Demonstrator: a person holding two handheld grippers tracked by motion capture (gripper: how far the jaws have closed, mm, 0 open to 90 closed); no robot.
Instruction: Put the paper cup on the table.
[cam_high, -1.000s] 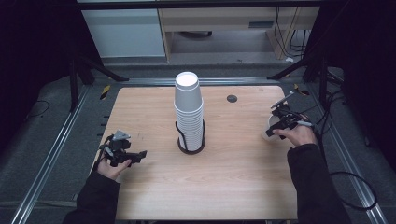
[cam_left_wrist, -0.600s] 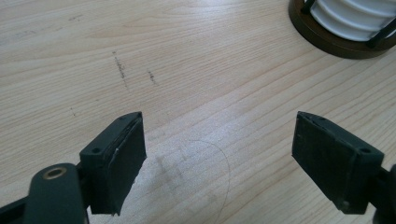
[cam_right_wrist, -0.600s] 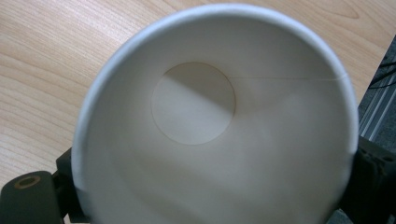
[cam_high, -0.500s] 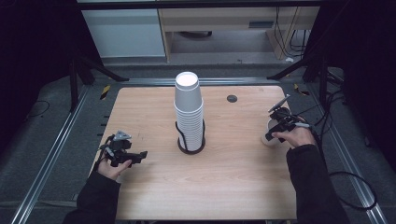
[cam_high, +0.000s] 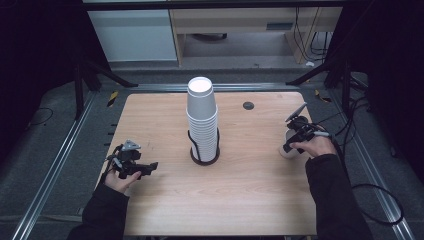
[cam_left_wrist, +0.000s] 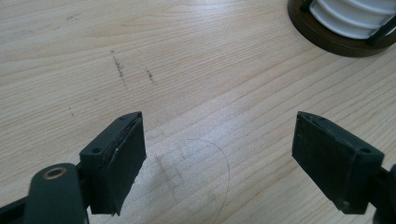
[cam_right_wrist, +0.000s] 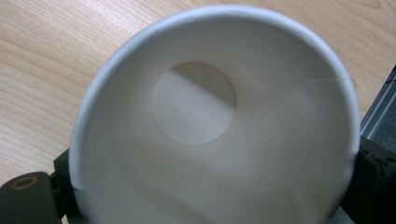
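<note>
A tall stack of white paper cups (cam_high: 202, 117) stands upside down in a black wire holder (cam_high: 204, 156) at the middle of the wooden table (cam_high: 250, 200). Near the table's right edge my right gripper (cam_high: 290, 142) is shut on a single white paper cup (cam_high: 287, 151). In the right gripper view that cup (cam_right_wrist: 215, 121) has its mouth toward the camera, with my right gripper (cam_right_wrist: 210, 186) pressing a jaw on each side. Whether it touches the table I cannot tell. My left gripper (cam_high: 149, 167) rests at the left, and in its own view the left gripper (cam_left_wrist: 219, 158) is open over bare wood.
A small black disc (cam_high: 248, 105) lies on the table's far right part. The holder's base (cam_left_wrist: 336, 42) shows at the upper right of the left gripper view. Metal rails (cam_high: 70, 145) run along both sides of the table, and cables trail off its right edge.
My right gripper has carried the single cup a little nearer and lower, toward the tabletop. The left gripper and the stack have stayed put.
</note>
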